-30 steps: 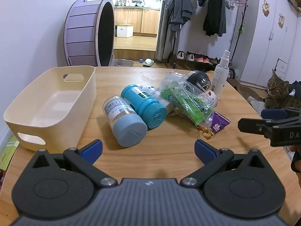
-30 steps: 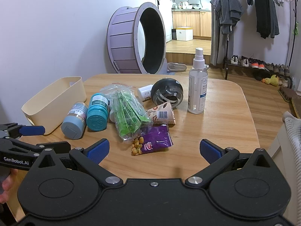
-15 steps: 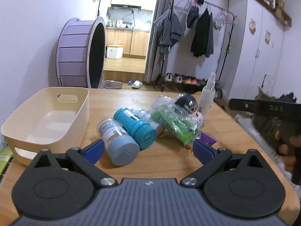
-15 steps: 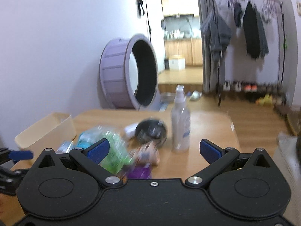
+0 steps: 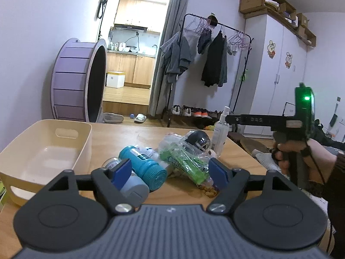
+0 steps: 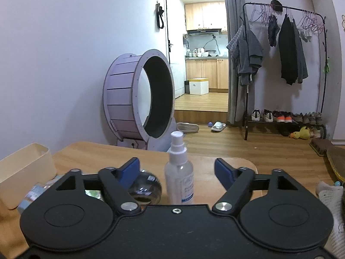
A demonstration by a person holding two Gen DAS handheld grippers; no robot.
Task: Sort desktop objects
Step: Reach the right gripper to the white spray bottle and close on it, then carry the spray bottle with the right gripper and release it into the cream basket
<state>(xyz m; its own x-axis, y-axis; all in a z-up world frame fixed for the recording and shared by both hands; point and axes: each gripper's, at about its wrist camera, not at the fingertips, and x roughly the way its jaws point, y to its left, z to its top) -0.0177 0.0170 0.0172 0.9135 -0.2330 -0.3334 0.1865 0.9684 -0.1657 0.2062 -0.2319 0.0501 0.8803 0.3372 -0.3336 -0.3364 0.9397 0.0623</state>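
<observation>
On the left sits the cream bin, empty and open, right at the edge of the wooden table. Nothing has gone into it yet, so I think the sorting is only starting.

Next to it, the left gripper has tipped up a bit since a second ago, so now more of the room shows and less of the table. Its blue jaws are closing, but they pinch nothing — the grey-capped jar and the teal bottle just lie on the table past them, close together. The green packet and the dark round ball are heaped beside those.

Then comes the spray bottle, standing upright. The right gripper has swung toward it and now lines up with it. Its jaws are closing too, with the bottle seen between them, yet the pads do not press on it. My guess is that the bottle is the first thing to be picked.

Far right, the person's hand holds that tool up level.

Behind the table there is a big purple wheel, a doorway to a kitchen, a clothes rack — and shoes beneath it.
</observation>
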